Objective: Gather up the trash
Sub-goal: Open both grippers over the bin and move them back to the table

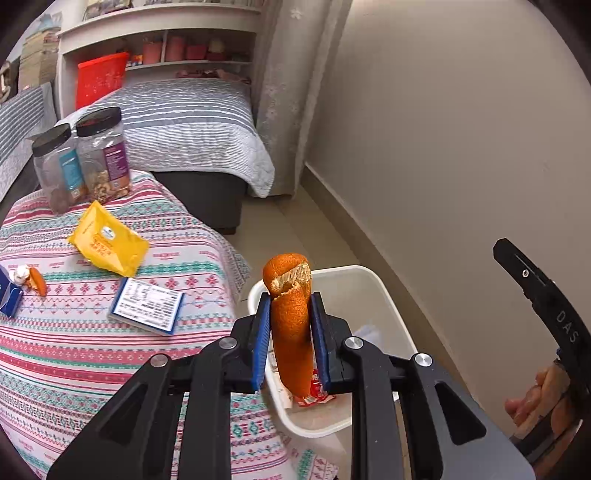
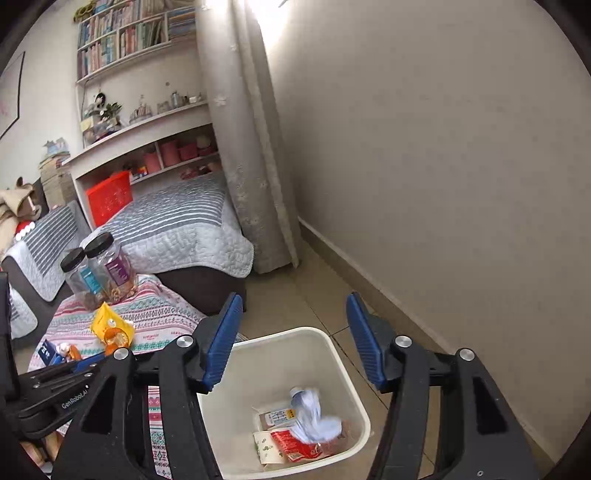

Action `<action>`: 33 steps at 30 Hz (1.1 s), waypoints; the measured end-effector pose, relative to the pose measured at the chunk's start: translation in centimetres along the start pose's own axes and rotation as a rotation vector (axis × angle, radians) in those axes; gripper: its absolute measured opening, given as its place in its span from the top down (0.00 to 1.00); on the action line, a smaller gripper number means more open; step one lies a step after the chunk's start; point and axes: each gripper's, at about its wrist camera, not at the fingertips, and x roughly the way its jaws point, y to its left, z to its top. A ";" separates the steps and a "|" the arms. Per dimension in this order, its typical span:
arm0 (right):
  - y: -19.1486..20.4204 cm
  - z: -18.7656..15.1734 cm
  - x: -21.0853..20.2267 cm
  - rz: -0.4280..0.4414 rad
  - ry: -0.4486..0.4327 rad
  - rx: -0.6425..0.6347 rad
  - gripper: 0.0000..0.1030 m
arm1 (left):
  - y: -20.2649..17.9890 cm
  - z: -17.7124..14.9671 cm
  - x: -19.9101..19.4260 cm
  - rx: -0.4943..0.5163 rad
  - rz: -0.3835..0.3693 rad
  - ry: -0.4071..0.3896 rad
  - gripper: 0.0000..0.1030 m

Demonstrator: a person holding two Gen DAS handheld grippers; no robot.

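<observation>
We see the counter (image 1: 74, 350) with its patterned cloth, and just beside it the white bin (image 2: 343, 373) with wrappers inside. Our left tool (image 1: 290, 314) grips the orange peel (image 1: 290, 314) above the bin. Our right tool (image 2: 293, 339) is open.

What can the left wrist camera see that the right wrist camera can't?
Only the left wrist view shows the left gripper squeezing the orange peel, plus a white card on the patterned cloth. Only the right wrist view shows the open, empty right gripper, a crumpled bluish wrapper in the bin, and the bookshelf. Both show the white bin, yellow packet and two jars.
</observation>
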 end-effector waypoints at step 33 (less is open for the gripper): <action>3.2 -0.7 -0.9 -0.125 -0.052 -0.001 0.07 | 1.4 -0.2 0.1 0.037 0.137 -0.047 0.36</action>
